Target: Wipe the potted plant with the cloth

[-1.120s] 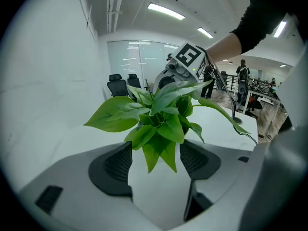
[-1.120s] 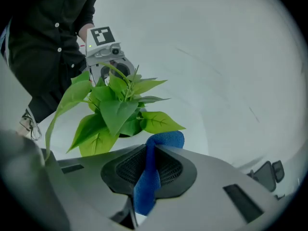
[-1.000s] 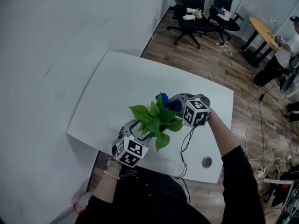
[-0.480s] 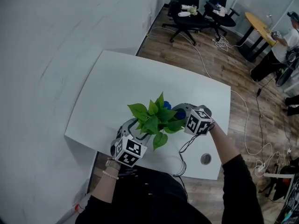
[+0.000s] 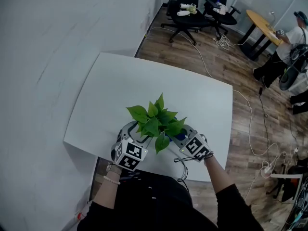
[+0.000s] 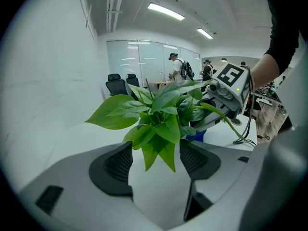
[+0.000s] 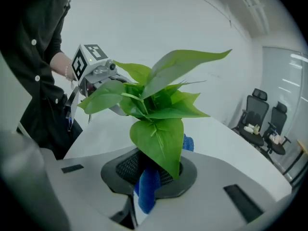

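A potted plant [image 5: 155,121] with broad green leaves stands near the front edge of the white table [image 5: 120,85]. My left gripper [image 5: 139,134] reaches in under the leaves from the near left. In the left gripper view its jaws [image 6: 156,160] stand either side of the plant's base, holding the pot, which the leaves [image 6: 163,114] hide. My right gripper [image 5: 179,137] is at the plant's near right, shut on a blue cloth [image 7: 147,191]. One large leaf [image 7: 159,143] lies over its jaws [image 7: 154,170]. A bit of the cloth [image 5: 181,135] shows under the foliage.
A black cable [image 5: 185,170] trails from the right gripper over the table's front edge. A white wall runs along the left. Beyond the table are office chairs [image 5: 185,13], a round wooden table [image 5: 262,25] and a person [image 5: 293,37] at far right.
My right gripper with the blue cloth has come from the plant's far right side round to its near right, closer to me. The left gripper has stayed at the pot.
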Demonstrator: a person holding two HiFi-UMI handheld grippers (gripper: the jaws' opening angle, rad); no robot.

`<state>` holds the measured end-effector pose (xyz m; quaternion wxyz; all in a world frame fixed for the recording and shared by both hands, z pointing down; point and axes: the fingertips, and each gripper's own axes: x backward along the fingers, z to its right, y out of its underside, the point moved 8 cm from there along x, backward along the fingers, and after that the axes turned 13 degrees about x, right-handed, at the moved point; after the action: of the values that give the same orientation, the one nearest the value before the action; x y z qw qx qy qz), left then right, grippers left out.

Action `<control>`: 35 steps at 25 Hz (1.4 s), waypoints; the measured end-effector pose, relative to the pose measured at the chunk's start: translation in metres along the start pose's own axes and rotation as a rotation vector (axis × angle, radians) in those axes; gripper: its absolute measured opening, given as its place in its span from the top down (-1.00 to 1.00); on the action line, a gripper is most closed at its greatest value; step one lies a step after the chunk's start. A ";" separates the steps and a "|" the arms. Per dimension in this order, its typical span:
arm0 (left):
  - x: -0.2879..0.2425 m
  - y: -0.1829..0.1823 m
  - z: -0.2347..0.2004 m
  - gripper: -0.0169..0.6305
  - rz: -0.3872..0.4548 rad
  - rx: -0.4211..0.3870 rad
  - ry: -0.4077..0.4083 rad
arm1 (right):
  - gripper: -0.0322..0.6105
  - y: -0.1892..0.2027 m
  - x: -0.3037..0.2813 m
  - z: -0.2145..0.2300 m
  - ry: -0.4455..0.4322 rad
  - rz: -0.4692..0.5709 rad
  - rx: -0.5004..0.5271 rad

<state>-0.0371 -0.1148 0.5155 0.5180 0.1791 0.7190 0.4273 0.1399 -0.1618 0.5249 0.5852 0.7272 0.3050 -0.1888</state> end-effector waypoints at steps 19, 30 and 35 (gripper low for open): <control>0.038 -0.005 -0.068 0.37 0.065 0.016 -0.051 | 0.67 -0.018 0.002 -0.054 0.287 0.033 -0.395; -0.040 -0.034 -0.099 0.91 0.054 -0.057 -0.017 | 0.67 -0.031 -0.004 -0.074 0.411 -0.042 -0.589; -0.072 -0.038 -0.090 0.91 0.015 -0.065 0.053 | 0.67 -0.039 -0.001 -0.083 0.451 -0.026 -0.681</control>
<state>-0.0823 -0.2253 0.5363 0.5010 0.1560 0.7171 0.4587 0.1064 -0.0773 0.5171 0.7086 0.5112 0.4798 0.0796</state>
